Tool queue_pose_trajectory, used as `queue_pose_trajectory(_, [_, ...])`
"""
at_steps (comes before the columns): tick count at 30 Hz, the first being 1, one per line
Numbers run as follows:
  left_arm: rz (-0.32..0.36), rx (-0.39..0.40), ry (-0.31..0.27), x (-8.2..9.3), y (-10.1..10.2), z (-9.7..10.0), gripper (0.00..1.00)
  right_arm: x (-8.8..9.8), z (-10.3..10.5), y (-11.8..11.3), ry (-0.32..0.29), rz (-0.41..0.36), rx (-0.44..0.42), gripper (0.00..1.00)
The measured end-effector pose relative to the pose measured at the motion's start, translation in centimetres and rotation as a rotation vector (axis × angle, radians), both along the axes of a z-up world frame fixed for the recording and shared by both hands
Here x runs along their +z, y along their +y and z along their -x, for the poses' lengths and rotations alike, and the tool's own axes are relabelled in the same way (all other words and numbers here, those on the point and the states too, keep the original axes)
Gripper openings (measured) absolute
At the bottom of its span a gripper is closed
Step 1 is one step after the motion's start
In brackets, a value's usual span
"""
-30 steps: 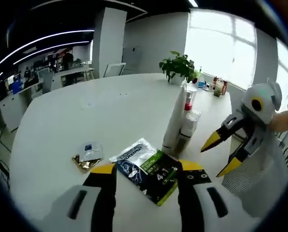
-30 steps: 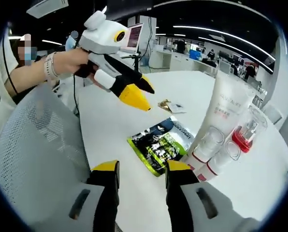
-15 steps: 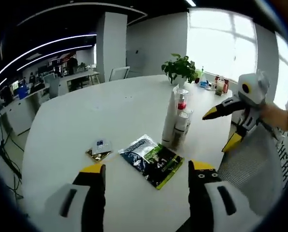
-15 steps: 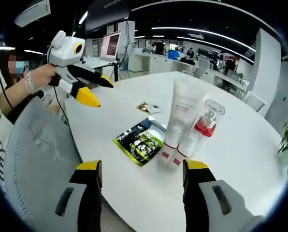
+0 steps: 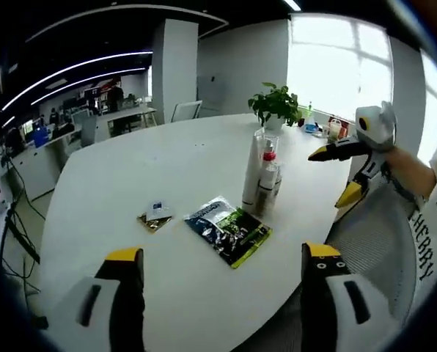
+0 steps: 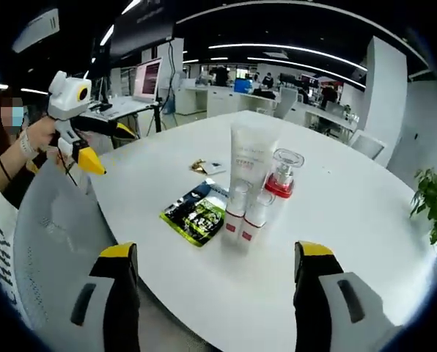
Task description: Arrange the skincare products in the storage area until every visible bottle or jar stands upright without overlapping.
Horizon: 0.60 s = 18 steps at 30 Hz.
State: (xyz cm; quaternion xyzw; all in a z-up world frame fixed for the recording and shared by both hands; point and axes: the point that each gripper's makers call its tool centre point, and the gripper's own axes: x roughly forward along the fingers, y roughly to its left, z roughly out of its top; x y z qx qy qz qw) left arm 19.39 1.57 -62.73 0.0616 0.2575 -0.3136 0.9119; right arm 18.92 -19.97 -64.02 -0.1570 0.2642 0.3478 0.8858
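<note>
A tall white tube (image 5: 252,170) stands upright mid-table, with a clear bottle with a red pump (image 5: 269,178) and small clear-capped bottles pressed against it. A green-and-black sachet (image 5: 228,229) and a small gold sachet (image 5: 155,216) lie flat nearby. My left gripper (image 5: 222,253) is open, held back from the table edge and empty. The right gripper (image 5: 334,176) hovers open off the table's right side. In the right gripper view, the tube (image 6: 248,169), red-pump bottle (image 6: 280,178) and sachet (image 6: 194,211) sit ahead of my open right gripper (image 6: 215,251); the left gripper (image 6: 110,147) is at far left.
The round white table (image 5: 167,161) carries a potted plant (image 5: 275,103) and small items at its far edge. A grey mesh chair back (image 6: 50,242) stands between me and the table. Office desks and monitors fill the background.
Both grippers have drawn back from the table, so the products look smaller and farther. Both pairs of jaws stand wider apart. The products have not moved.
</note>
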Motion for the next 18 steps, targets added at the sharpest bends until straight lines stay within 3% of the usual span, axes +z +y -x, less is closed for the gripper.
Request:
queue_pose_trajectory(12, [0.007,-0.014,0.026,-0.4,-0.1,2.3,0.99,0.2,1.0,0.0,0.002,0.001,0.004,0.99])
queue_pose_trajectory(18, [0.008,-0.013,0.038,-0.7,-0.2,3.3,0.99,0.5,1.4,0.4,-0.010,-0.002,0.019,0.99])
